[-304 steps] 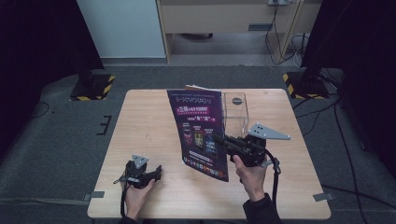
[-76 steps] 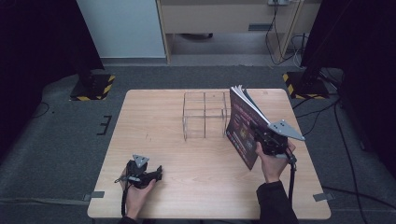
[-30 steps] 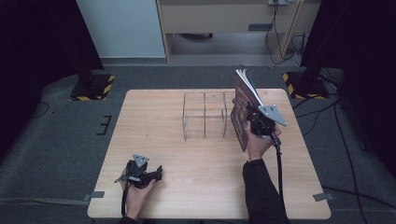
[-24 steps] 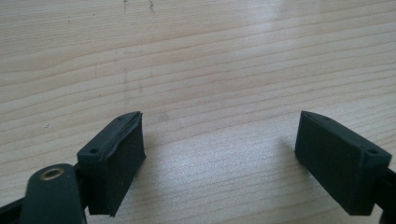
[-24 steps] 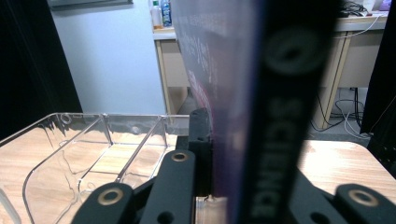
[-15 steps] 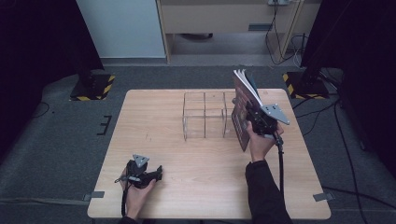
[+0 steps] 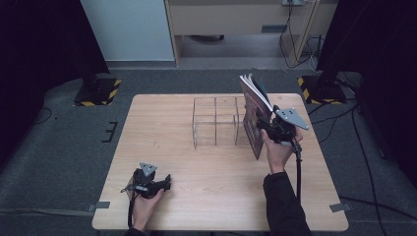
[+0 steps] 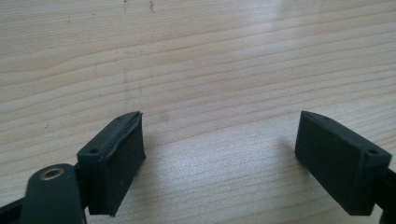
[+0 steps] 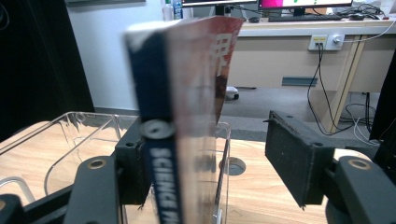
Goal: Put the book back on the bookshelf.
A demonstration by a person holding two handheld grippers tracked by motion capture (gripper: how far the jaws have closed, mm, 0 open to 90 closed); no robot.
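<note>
A magazine [image 7: 253, 115] with a dark blue spine [image 9: 159, 140] stands upright on edge at the right end of a clear acrylic rack [image 7: 216, 120], partly inside the rack's right compartment [image 9: 84, 135]. My right gripper [image 7: 259, 129] is level with it, and its jaws have just been opening. In the right gripper view [image 9: 210, 154] the spine rests by the left jaw while the right jaw stands well clear of the cover, so nothing is clamped. My left gripper [image 7: 166, 182] lies on the table near the front edge, its jaws [image 8: 219, 154] wide apart over bare wood.
The wooden table [image 7: 162, 128] has open surface left of and in front of the rack. A round hole [image 9: 232, 165] sits in the tabletop behind the rack. Beyond the table are a desk [image 7: 236, 14], cables and two stands with striped bases [image 7: 96, 91].
The right hand has brought the magazine from the table's middle to the rack's right end and stood it upright. Its jaws have since parted and the hand has drawn back slightly. The left gripper has kept still.
</note>
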